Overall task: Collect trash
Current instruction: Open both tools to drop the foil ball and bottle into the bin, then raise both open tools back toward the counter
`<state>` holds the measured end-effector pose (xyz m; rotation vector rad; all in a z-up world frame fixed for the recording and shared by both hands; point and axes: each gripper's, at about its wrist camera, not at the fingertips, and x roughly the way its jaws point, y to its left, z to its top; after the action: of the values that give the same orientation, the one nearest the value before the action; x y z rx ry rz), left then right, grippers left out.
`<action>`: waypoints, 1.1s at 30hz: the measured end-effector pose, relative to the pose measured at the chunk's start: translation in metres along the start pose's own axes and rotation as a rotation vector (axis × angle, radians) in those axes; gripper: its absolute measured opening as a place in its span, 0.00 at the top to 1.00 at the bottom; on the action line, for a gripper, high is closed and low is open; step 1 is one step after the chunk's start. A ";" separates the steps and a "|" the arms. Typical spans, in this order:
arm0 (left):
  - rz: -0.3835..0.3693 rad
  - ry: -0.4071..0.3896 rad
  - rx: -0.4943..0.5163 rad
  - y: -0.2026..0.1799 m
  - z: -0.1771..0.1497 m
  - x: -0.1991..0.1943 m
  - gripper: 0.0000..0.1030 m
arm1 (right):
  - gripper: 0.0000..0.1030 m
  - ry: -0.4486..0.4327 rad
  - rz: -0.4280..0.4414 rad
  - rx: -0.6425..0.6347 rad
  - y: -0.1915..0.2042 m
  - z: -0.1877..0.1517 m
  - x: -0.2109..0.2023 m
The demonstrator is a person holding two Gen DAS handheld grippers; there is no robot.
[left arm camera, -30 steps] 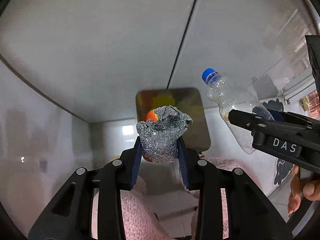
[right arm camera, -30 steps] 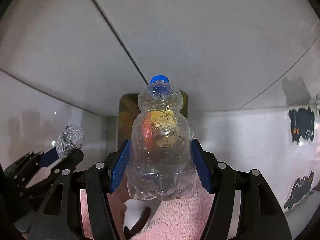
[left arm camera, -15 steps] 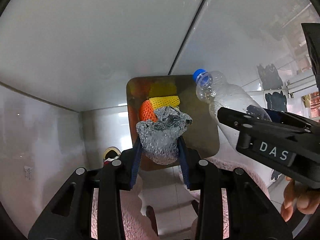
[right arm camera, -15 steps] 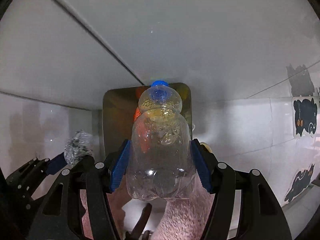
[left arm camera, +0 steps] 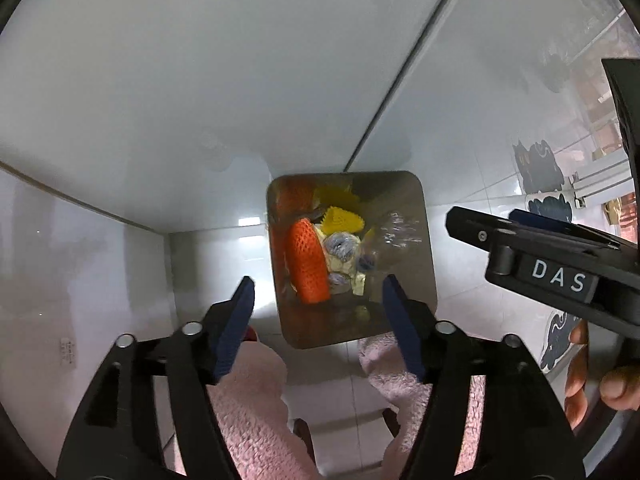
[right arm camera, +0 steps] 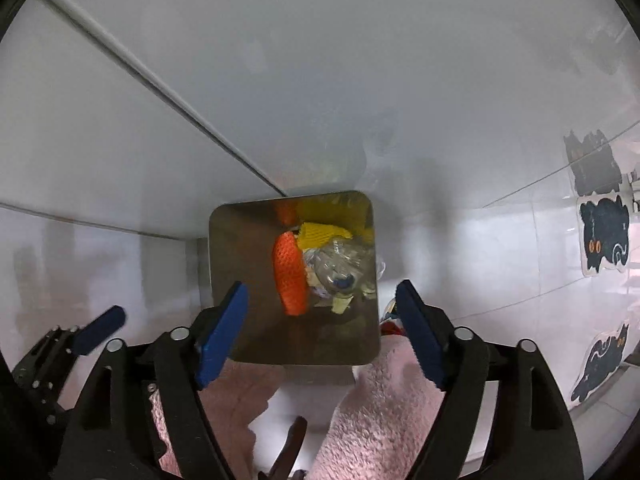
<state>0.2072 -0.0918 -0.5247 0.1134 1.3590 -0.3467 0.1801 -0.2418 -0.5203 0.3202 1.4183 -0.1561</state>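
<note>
While both claws hang above the open bin, neither one grips anything. The left claw (left arm camera: 318, 312) is spread wide, its blue pads (left arm camera: 236, 326) standing clear to either side of the bin's near rim with bare air between them. The right claw (right arm camera: 322, 330) is spread just as wide over the same opening; in the left wrist view it shows as a black body (left arm camera: 556, 276) at the right edge, lettered DAS, with a hand (left arm camera: 596, 380) behind it.

Below them the bin (right arm camera: 240, 248) presents a square mouth with rounded corners and shiny brownish walls. It stands on a white tiled floor (left arm camera: 224, 256), against a pale wall whose dark seam (right arm camera: 160, 80) runs down to the bin's far edge. The trash lies inside, toward the middle and right of the well: an orange foam net (right arm camera: 290, 276) stands on end, a yellow foam net (right arm camera: 320, 232) lies behind it, and a clear plastic bottle (right arm camera: 340, 270) rests to the right of the orange one. A crumpled foil ball (left arm camera: 340, 246) shows in the left wrist view, touching the orange net. The left inner wall of the bin is bare.

Pink fuzzy slippers (right arm camera: 384, 412) sit on the floor just near the bin's front edge, beneath the claws. Black cat stickers (right arm camera: 602, 240) mark the tiles well to the right.
</note>
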 end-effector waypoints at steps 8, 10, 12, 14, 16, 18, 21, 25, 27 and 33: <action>0.041 -0.127 -0.004 0.008 -0.011 -0.070 0.09 | 0.13 -0.120 -0.024 -0.059 0.015 -0.017 -0.057; 0.049 -0.164 -0.004 0.009 -0.017 -0.092 0.08 | 0.05 -0.164 -0.015 -0.055 0.015 -0.023 -0.078; 0.050 -0.205 -0.006 0.010 -0.023 -0.115 0.08 | 0.05 -0.218 -0.001 -0.059 0.015 -0.028 -0.105; 0.051 -0.245 -0.004 0.009 -0.025 -0.135 0.08 | 0.05 -0.249 0.013 -0.064 0.017 -0.031 -0.124; 0.054 -0.290 0.001 0.009 -0.030 -0.159 0.08 | 0.05 -0.298 0.032 -0.073 0.020 -0.037 -0.152; 0.055 -0.327 0.003 0.008 -0.033 -0.180 0.08 | 0.05 -0.338 0.053 -0.084 0.023 -0.041 -0.176; 0.051 -0.393 0.010 0.008 -0.038 -0.215 0.08 | 0.05 -0.404 0.085 -0.101 0.025 -0.043 -0.210; 0.055 -0.477 0.023 0.006 -0.036 -0.262 0.08 | 0.05 -0.520 0.115 -0.135 0.033 -0.040 -0.269; 0.068 -0.517 0.022 0.008 -0.033 -0.282 0.08 | 0.04 -0.573 0.116 -0.147 0.037 -0.035 -0.294; 0.103 -0.601 -0.009 0.023 -0.009 -0.327 0.08 | 0.03 -0.671 0.114 -0.167 0.047 -0.002 -0.341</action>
<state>0.1506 -0.0091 -0.2122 0.0637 0.7574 -0.2591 0.1410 -0.2250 -0.1790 0.1823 0.7402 -0.0419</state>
